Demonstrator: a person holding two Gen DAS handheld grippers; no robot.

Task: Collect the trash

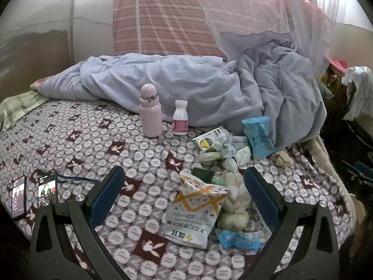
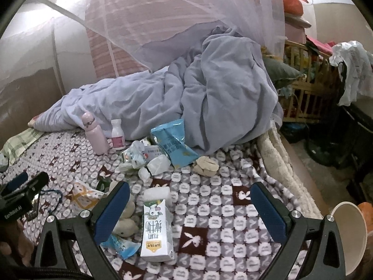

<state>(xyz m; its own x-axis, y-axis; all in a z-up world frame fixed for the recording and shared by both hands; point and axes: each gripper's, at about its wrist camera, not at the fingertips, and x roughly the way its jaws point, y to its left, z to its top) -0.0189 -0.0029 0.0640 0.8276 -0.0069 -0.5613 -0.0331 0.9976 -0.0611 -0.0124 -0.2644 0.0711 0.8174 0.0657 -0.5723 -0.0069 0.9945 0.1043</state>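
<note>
Trash lies scattered on the patterned bedspread (image 1: 98,144). In the left wrist view my left gripper (image 1: 184,194) is open and empty, just above a white and orange snack bag (image 1: 195,212), with a small blue wrapper (image 1: 237,236) and a pale plush lump (image 1: 235,200) beside it. Farther off lie a green box (image 1: 206,141), crumpled tissues (image 1: 235,156), a blue snack bag (image 1: 258,137) and a brown paper wad (image 1: 283,158). In the right wrist view my right gripper (image 2: 190,206) is open and empty over a white milk carton (image 2: 156,231). The blue bag (image 2: 173,144) and brown wad (image 2: 206,165) lie beyond.
A pink flask (image 1: 150,114) and a white pill bottle (image 1: 180,117) stand by the crumpled blue duvet (image 1: 209,88). Two phones (image 1: 32,192) lie at the left. A white bin (image 2: 349,235) sits at the bed's right edge, with cluttered furniture (image 2: 314,81) beyond. Mosquito netting hangs above.
</note>
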